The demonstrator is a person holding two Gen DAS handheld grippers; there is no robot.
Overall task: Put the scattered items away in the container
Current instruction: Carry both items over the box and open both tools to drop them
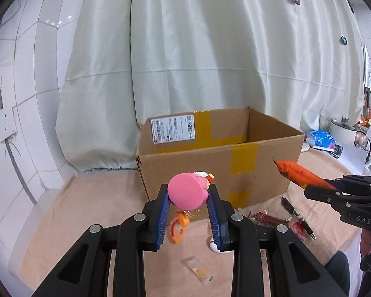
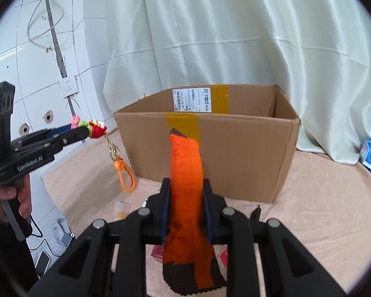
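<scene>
On the beige cloth-covered table (image 1: 106, 210), an open cardboard box (image 1: 210, 163) patched with yellow tape stands in front of a pale curtain (image 1: 210, 49), its shipping label on the inside of the far wall. Both tongs are held short of its near wall, above the cloth. The left gripper (image 1: 188, 193) is closed around a pink round-headed toy keychain (image 1: 186, 193), blue ribbed pads pressing each side of the pink head; its gold clasp and orange loop strap (image 2: 124, 173) dangle free below, seen clearly from the right wrist camera. The right gripper (image 2: 186, 185) is clamped on an orange snack packet (image 2: 186, 173) with dark serrated ends, gripping it around the middle so one end sticks forward toward the box and the other hangs back toward the camera. Lying on the cloth near the box are a black pen (image 1: 298, 216), some red wrapped sweets (image 1: 267, 217), a small clear sachet (image 1: 200, 269) and a white object (image 1: 216, 246) partly hidden behind the left gripper's finger.
</scene>
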